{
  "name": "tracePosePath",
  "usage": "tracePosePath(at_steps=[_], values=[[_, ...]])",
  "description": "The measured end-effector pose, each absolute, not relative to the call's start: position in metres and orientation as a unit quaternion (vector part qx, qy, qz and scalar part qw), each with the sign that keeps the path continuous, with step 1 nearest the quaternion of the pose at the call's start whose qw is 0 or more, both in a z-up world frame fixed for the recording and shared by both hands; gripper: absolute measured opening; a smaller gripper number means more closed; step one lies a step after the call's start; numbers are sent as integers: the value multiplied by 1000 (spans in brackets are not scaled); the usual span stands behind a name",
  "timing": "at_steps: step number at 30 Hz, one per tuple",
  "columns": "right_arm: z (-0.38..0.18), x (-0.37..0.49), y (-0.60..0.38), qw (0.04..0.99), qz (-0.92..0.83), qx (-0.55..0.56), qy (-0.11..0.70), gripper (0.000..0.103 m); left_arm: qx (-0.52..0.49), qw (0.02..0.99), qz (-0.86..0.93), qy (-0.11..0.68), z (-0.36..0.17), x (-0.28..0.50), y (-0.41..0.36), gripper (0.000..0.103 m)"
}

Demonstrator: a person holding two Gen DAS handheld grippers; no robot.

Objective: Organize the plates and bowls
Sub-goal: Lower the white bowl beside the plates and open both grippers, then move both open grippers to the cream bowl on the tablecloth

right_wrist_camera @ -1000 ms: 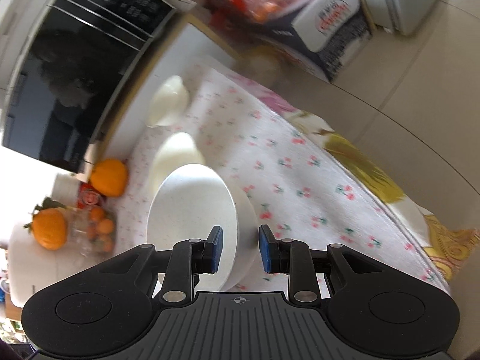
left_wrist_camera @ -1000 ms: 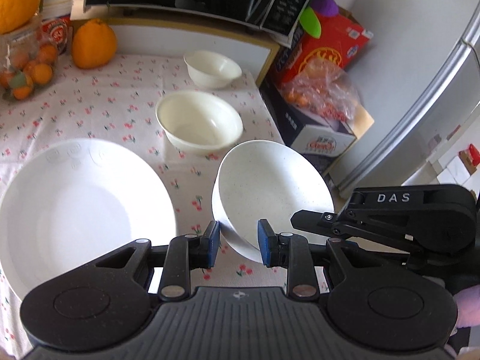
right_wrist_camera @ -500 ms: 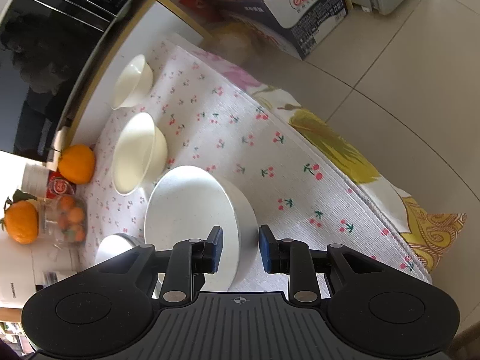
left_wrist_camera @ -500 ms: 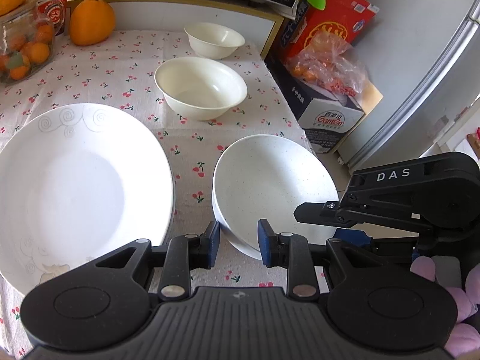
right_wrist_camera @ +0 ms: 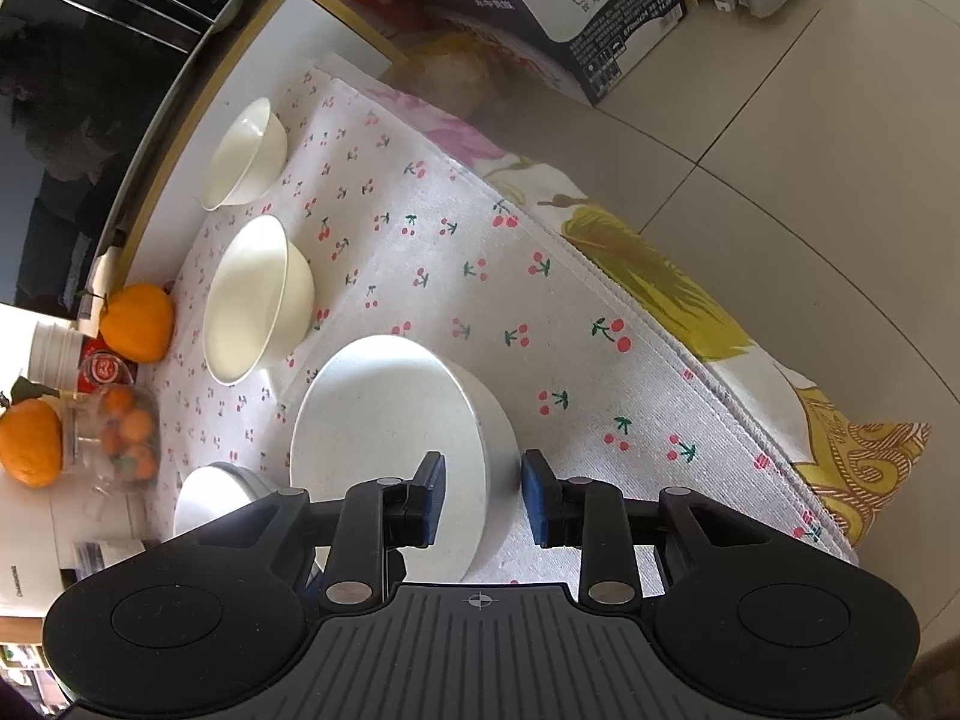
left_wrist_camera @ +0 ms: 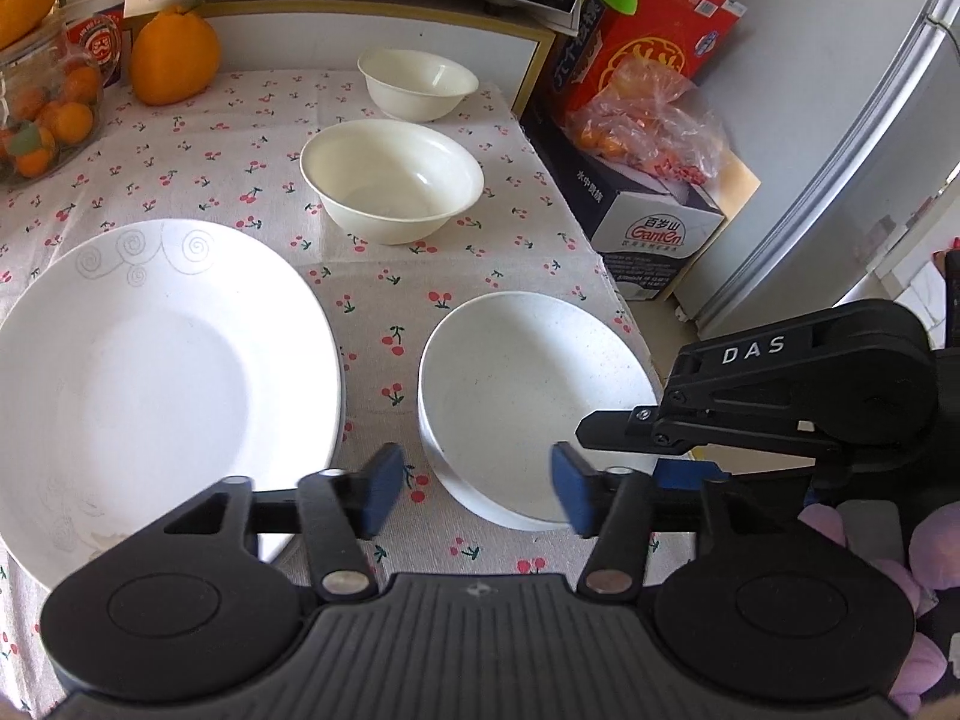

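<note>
Straddling speckled plate (left_wrist_camera: 534,396), fingers (left_wrist_camera: 378,498) spread.

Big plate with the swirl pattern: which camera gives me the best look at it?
The left wrist view. There the big plate fills the left side, its swirls and most of its rim showing, beside the speckled bowl. In the right wrist view only a sliver of it shows, behind the right gripper.
</note>
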State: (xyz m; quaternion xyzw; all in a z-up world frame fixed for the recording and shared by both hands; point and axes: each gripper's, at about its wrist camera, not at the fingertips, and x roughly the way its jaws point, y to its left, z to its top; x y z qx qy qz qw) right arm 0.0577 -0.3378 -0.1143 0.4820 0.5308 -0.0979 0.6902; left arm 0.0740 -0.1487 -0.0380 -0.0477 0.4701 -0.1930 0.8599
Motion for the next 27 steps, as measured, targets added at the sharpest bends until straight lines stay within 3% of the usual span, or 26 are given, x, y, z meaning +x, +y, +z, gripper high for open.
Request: tracePosePath(at_steps=[2, 6, 11, 13, 16, 27], values=[[-115, 59, -338, 688, -97, 482, 534, 29, -51, 861, -191, 469, -37, 74, -148, 70], [-113, 58, -338, 692, -100, 483, 528, 49, -56, 862, -195, 465, -32, 73, -148, 78], [-110, 58, -341, 699, -97, 486, 516, 61, -45, 867, -191, 457, -25, 69, -150, 94], [-109, 59, -341, 700, -95, 487, 514, 63, -42, 867, -190, 458, -22, 68, -149, 96], [-108, 59, -342, 702, -98, 487, 510, 76, -39, 868, -189, 458, -19, 66, -149, 100], [-99, 61, -347, 719, -114, 479, 491, 82, -25, 880, -183, 438, -1, 66, -144, 102]])
